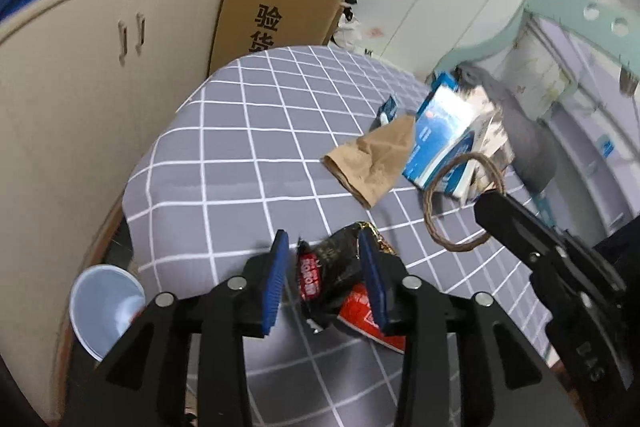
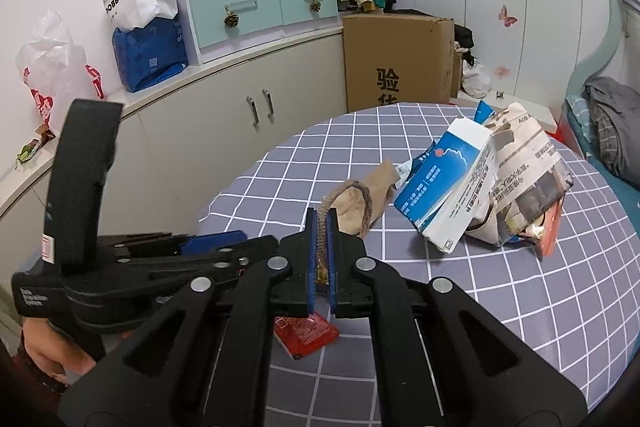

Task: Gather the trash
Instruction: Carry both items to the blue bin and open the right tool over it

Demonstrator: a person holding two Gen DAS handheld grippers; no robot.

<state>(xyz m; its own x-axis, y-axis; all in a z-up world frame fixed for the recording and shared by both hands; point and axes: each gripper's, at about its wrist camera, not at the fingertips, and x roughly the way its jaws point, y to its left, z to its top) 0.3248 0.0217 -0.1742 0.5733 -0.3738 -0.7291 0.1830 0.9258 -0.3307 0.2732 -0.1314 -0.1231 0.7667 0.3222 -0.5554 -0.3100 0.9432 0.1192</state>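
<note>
My left gripper (image 1: 323,247) is open, its blue pads either side of a crumpled black snack wrapper (image 1: 332,275) that lies on the grey checked table (image 1: 240,147), with a red wrapper (image 1: 364,315) under it. My right gripper (image 2: 321,223) is shut on the brown rope handle (image 2: 352,191) of a printed paper bag (image 2: 524,179). The bag lies on its side with a blue-and-white carton (image 2: 444,183) sticking out. A crumpled brown paper bag (image 1: 372,159) lies beside it. The red wrapper (image 2: 306,333) shows under the right gripper.
A pale blue bin (image 1: 106,307) stands on the floor left of the table. A cardboard box (image 2: 396,59) and white cabinets (image 2: 256,115) stand behind the table. A bed (image 2: 608,131) is at the right. A small blue wrapper (image 1: 387,111) lies farther back.
</note>
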